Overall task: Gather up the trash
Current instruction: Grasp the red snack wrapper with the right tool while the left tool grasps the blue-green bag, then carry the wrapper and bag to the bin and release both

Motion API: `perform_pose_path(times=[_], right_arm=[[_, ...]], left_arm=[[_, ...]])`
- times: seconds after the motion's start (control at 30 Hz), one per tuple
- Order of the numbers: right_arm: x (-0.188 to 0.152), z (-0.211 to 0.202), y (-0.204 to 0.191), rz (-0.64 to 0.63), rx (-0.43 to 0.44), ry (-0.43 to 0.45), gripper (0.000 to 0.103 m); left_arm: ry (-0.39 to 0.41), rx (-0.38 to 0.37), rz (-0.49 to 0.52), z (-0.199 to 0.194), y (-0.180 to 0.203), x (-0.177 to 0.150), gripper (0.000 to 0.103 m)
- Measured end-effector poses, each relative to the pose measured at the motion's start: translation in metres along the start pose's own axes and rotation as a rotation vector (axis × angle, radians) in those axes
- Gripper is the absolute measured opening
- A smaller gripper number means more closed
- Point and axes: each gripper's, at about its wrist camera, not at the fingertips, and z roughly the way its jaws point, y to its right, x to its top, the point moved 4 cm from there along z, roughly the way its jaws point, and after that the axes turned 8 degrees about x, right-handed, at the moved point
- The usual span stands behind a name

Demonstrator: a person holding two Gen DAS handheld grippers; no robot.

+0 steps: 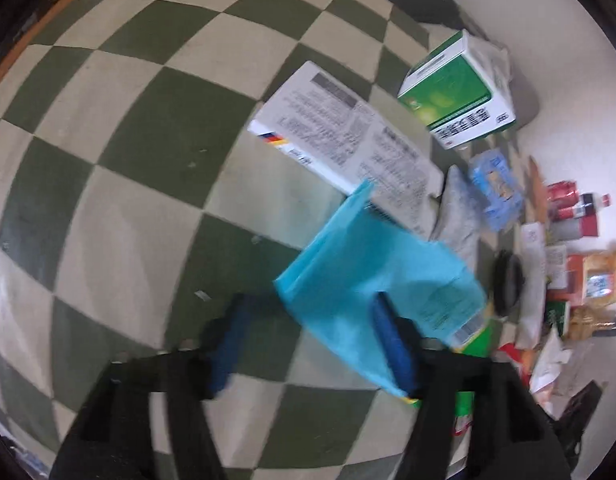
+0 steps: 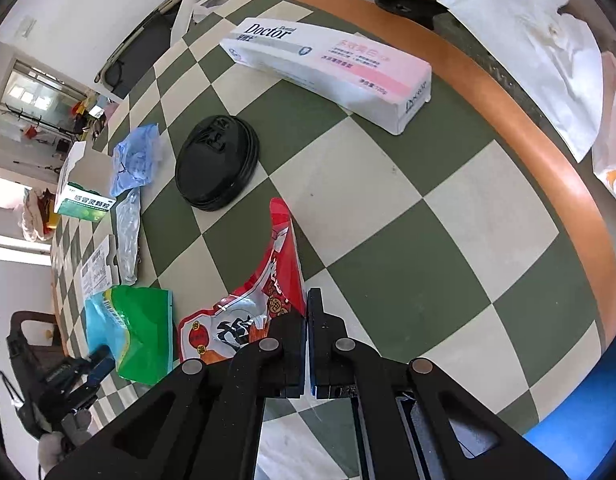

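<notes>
right tool (image 2: 307,344) clamped shut on the red snack wrapper (image 2: 251,312) just left of its tips; left tool (image 1: 312,344) open, blue-green pouch (image 1: 372,280) between its fingers, unpressed — both judged light, limp, slippery film, best pinched at a flat edge.

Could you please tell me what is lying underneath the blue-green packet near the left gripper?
Under the blue-green packet lies the near end of a white printed box, resting on the checkered table. How far the box runs beneath it is hidden.

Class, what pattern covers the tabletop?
Green and cream checks on the tabletop, clearest in the right wrist view.
</notes>
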Motion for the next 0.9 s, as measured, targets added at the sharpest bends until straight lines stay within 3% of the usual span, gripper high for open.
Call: perform_pose_path(times=[0.2, 0.23, 0.27, 0.3, 0.47, 0.77, 0.9], right_arm=[[0.005, 0.01, -0.001, -0.001, -0.016, -0.011, 0.001], [0.006, 0.011, -0.002, -0.002, -0.017, -0.01, 0.001], [0.007, 0.012, -0.002, -0.004, -0.018, -0.01, 0.001], [0.007, 0.012, -0.004, -0.009, -0.019, -0.009, 0.001], [0.011, 0.012, -0.008, -0.031, -0.016, -0.002, 0.001], [0.003, -0.006, -0.01, -0.039, 0.016, 0.018, 0.001], [-0.006, -0.02, -0.017, -0.056, 0.032, 0.034, 0.001]], left_arm=[[0.089, 0.125, 0.058, -0.003, 0.023, 0.02, 0.065], [0.104, 0.139, 0.077, -0.004, 0.027, 0.022, 0.06], [0.119, 0.146, 0.106, -0.004, 0.032, 0.023, 0.028], [0.118, 0.179, 0.148, -0.004, 0.039, 0.023, 0.006], [0.179, 0.254, 0.294, -0.022, 0.061, 0.014, 0.001], [0.31, 0.272, 0.342, -0.111, 0.068, -0.011, 0.0], [0.354, 0.284, 0.378, -0.129, 0.061, -0.023, 0.0]])
